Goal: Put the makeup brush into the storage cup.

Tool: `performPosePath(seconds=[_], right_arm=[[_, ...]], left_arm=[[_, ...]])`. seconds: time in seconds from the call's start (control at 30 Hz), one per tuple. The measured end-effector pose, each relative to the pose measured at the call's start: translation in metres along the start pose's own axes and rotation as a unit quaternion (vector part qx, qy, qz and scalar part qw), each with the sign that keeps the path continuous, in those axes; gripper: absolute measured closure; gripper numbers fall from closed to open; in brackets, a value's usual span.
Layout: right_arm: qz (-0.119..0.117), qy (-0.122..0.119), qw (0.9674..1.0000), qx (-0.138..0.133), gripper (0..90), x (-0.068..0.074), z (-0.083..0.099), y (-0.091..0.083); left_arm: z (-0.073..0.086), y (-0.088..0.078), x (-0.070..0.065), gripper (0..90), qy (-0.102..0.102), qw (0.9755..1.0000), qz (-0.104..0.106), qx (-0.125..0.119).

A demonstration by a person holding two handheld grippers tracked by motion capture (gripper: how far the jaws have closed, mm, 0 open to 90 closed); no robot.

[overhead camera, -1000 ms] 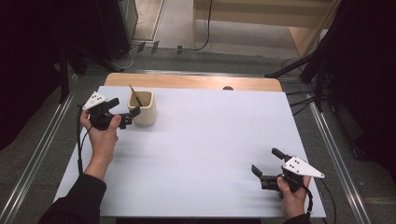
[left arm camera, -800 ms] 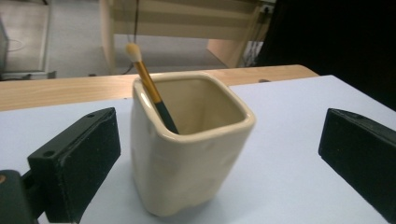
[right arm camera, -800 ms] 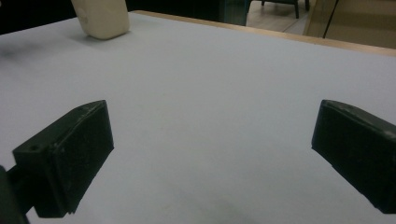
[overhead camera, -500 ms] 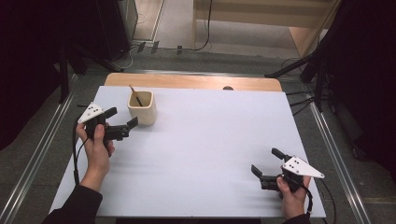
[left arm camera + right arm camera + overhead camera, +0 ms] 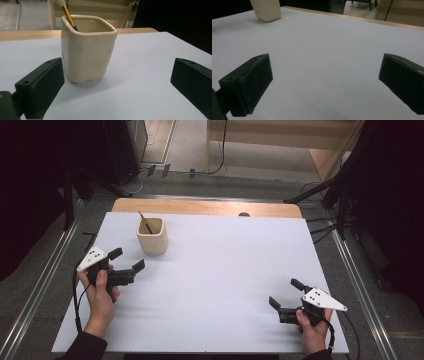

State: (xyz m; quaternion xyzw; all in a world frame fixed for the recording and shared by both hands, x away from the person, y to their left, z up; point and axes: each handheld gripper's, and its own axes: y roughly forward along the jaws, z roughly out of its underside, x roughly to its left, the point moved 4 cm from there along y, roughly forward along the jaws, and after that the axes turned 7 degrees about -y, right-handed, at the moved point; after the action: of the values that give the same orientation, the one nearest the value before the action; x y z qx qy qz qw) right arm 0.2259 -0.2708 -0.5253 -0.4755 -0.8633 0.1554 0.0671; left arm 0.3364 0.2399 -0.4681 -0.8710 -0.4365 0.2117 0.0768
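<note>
Cream cup [image 5: 152,235] is faced by the left hand-held gripper [image 5: 127,265], held released just short of it near the worktop's [image 5: 225,270] far-left corner; a brush [image 5: 67,13] is leaned inside. The right hand-held gripper [image 5: 283,297], released too, is parked idle by the near-right corner.

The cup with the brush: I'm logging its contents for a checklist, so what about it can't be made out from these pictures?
- Brush: the lower end is hidden inside the cup by its wall in the left gripper view; the tip is cut off by the top edge.
- Cup interior: too small in the high view to tell what else it holds.
- Cup in the right gripper view: its rim is cut off by the top edge.
</note>
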Motion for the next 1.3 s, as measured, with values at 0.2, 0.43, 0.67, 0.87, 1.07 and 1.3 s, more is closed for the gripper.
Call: performPosePath(seconds=[0.2, 0.43, 0.67, 0.87, 1.07, 1.3], right_arm=[[0.001, 0.0, 1.0, -0.002, 0.0, 0.0, -0.001, -0.001], [0.001, 0.0, 1.0, -0.001, 0.0, 0.0, -0.001, -0.001], [0.003, -0.003, 1.0, -0.002, 0.0, 0.0, -0.002, -0.002], [0.005, -0.003, 1.0, -0.003, 0.0, -0.001, -0.002, -0.004], [0.006, -0.003, 1.0, -0.003, 0.0, -0.001, -0.002, -0.004], [0.009, -0.001, 0.9999, -0.004, 0.0, -0.002, -0.002, -0.005]], left_arm=[[0.012, -0.012, 0.004, 0.0, 0.003, 1.0, -0.005, -0.003], [0.027, -0.026, 0.006, 0.0, -0.001, 0.9999, -0.012, 0.009], [0.041, -0.04, 0.003, 0.0, 0.008, 0.9997, -0.013, 0.017], [0.044, -0.053, 0.0, 0.0, 0.005, 0.9999, -0.009, 0.011], [0.049, -0.063, -0.001, 0.0, 0.001, 0.9999, -0.001, 0.013], [0.057, -0.07, -0.001, 0.0, 0.038, 0.9986, -0.02, 0.03]])
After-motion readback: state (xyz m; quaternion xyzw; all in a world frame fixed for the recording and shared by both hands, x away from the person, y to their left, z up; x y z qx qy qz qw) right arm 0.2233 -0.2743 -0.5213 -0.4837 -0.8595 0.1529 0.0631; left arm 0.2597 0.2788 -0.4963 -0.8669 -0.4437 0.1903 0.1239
